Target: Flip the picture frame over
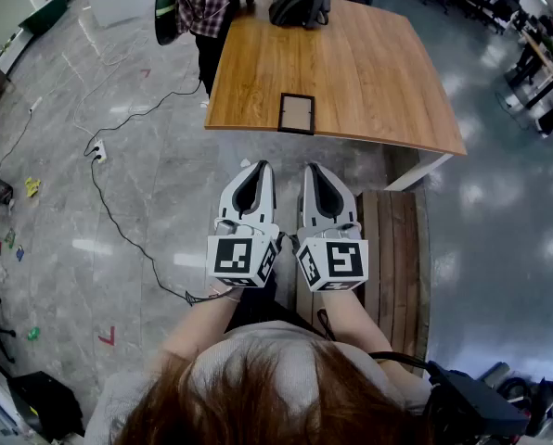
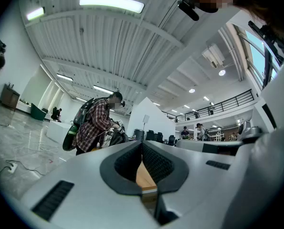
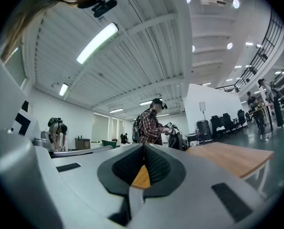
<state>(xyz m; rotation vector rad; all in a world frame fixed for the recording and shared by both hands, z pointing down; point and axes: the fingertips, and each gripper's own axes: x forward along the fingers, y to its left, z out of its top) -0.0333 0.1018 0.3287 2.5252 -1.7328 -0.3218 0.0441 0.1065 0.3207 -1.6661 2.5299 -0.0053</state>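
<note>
A small dark-edged picture frame [image 1: 296,113] lies flat at the near edge of the wooden table [image 1: 369,63]. My left gripper [image 1: 250,167] and right gripper [image 1: 315,168] hang side by side over the floor, short of the table and well clear of the frame. Both are shut with nothing between the jaws. In the left gripper view the jaws meet at the tips [image 2: 142,143], and in the right gripper view they also meet [image 3: 144,146], with the table top showing beyond them.
A person in a plaid shirt [image 1: 210,3] stands at the table's far left corner beside a black bag [image 1: 300,0]. A slatted wooden bench [image 1: 397,258] is below my right arm. A black cable [image 1: 119,221] runs across the floor at left.
</note>
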